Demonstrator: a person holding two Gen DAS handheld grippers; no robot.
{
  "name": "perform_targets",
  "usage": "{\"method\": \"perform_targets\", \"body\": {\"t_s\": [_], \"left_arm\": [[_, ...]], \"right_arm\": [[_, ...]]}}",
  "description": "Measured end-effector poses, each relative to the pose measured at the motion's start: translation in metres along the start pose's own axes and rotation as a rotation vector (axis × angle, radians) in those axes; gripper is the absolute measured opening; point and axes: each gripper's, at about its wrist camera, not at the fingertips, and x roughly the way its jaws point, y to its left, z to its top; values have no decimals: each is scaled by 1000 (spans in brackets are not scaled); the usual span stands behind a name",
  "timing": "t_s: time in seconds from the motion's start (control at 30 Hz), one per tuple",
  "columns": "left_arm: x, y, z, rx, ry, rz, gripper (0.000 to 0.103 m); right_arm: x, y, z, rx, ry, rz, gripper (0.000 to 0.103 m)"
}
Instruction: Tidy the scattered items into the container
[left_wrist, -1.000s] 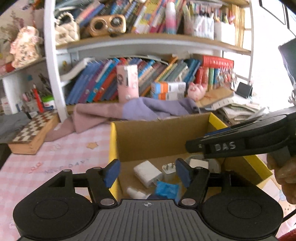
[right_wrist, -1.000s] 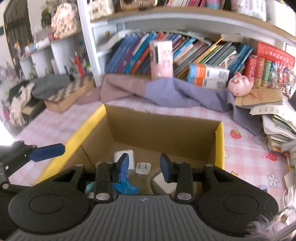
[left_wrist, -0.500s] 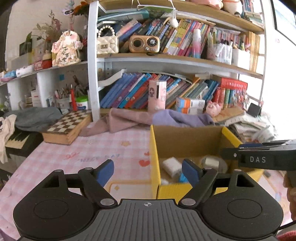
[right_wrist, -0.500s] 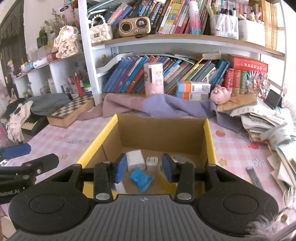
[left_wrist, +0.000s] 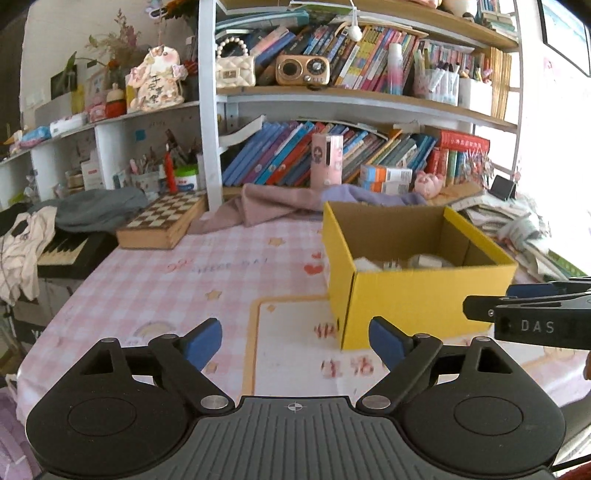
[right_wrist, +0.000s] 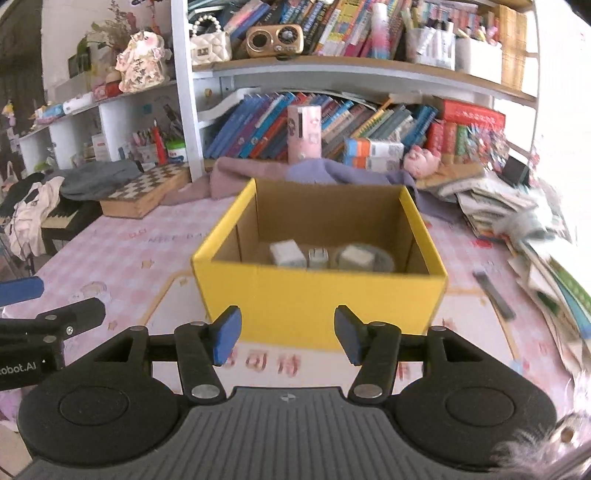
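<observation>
Looked like matt corrugated cardboard, the box (right_wrist: 321, 295): yellow outside, raw brown within. Held smooth white plastic chargers (right_wrist: 287, 253) on its floor. Sat on a glossy-looking pink checked tablecloth (left_wrist: 177, 280), printed. Showed matt black plastic on the left gripper (left_wrist: 295, 341) and right gripper (right_wrist: 287, 334), ribbed at the base, with blue pads (right_wrist: 227, 332) and shiny metal pivots. Lay rumpled near the far edge, soft mauve cloth (right_wrist: 258, 173). Seemed varnished wood, the chessboard (left_wrist: 162, 221).
</observation>
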Motion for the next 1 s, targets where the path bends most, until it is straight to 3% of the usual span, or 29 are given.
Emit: {"method": "perform_targets", "body": {"t_s": [0.37,0.67,1.0], "left_arm": [[-34,18,-35,-7,56,18,98],[-48,22,-48,-9,92,4,100],[-55,24,-54,-1,103,-11,101]], "right_arm": [[-36,28,-44,9,43,-23,81],[-50,40,-61,8,76,-42,90],[-57,46,-69,20,93,-54,91]]}}
